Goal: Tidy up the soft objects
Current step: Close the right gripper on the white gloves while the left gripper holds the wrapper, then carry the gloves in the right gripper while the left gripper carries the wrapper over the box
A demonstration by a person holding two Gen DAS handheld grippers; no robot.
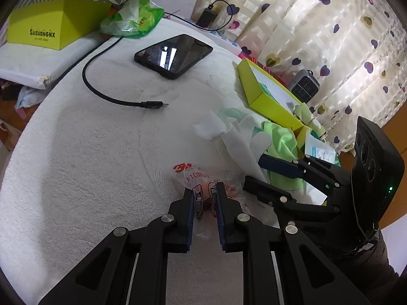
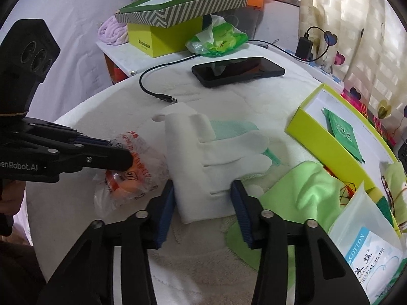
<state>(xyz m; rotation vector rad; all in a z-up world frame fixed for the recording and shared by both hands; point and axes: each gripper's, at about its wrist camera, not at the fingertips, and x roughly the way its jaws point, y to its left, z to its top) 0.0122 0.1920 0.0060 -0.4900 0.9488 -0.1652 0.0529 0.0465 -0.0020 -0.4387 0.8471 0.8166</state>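
**Earplug packet pinned, white glove straddled**

The clear 3M earplug packet (image 1: 203, 190) lies on the towel-covered worktop (image 1: 76, 165), orange plugs showing through the film. The left gripper (image 1: 205, 190) has its fingers clenched on the packet's crinkled plastic, probably to steady or lift it for sorting.

Just beside the packet, on the curtain side, lies the white cotton glove (image 2: 208, 157), flat with its fingers spread over a mint-green glove (image 2: 234, 127). The right gripper (image 2: 202, 190) straddles the glove's cuff end, its fingers either side of the cloth; the pads look close to the fabric, but I cannot tell whether they yet press it, so I read this hand as unclenched.

Beyond the glove from the packet are a lime-green microfibre cloth (image 2: 305, 190), a cotton-pad bag (image 2: 368, 249) and an open yellow-green box (image 2: 318, 137), likely the destination. Further off the packet sit a black phone (image 1: 173, 56) and a loose USB cable (image 1: 101, 91).
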